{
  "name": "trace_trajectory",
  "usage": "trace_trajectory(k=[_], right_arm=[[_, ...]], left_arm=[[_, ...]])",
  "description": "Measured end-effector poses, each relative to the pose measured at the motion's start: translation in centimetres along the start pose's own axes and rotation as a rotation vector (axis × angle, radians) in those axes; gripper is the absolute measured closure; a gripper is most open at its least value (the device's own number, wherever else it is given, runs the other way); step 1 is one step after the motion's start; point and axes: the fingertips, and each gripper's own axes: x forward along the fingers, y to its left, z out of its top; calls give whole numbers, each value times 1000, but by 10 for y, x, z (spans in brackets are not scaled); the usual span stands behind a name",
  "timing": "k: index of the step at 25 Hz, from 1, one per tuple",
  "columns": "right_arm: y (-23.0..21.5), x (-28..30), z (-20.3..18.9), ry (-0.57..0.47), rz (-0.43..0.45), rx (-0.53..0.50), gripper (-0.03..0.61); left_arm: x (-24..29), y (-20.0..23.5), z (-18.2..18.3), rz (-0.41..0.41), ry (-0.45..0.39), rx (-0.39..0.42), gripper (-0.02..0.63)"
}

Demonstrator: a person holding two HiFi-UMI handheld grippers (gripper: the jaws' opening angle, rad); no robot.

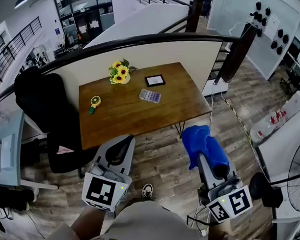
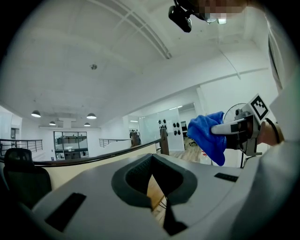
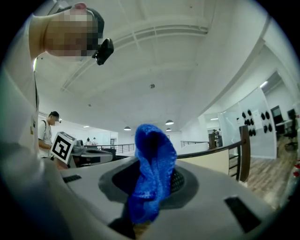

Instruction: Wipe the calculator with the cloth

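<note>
Right gripper view: your right gripper [image 3: 149, 213] clenches the bunched cloth [image 3: 152, 164]; left gripper [image 2: 161, 206] closed, empty; cloth may slip mid-wipe; unbraced calculator [image 1: 150, 96] may skid.

A crumpled blue terry cloth [image 3: 152, 173] is held upright, clamped between the dark grey fingers [image 3: 183, 180] of the right gripper [image 3: 151, 197]; its top is folded over; a black-and-white marker cube [image 3: 63, 146] is seen at left; a dark curved handrail [image 3: 220, 149] is seen at right.
</note>
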Motion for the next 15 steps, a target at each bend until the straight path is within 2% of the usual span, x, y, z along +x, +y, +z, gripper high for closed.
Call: trace_trajectory(k=[7,15], right_arm=[[-15,70,-6,11,29,-5,465],[-42,118,-21,39,37,19,465]], left_arm=[[47,45,-6,5,-1,-1,611],[88,69,-22,1,29,-13,611]])
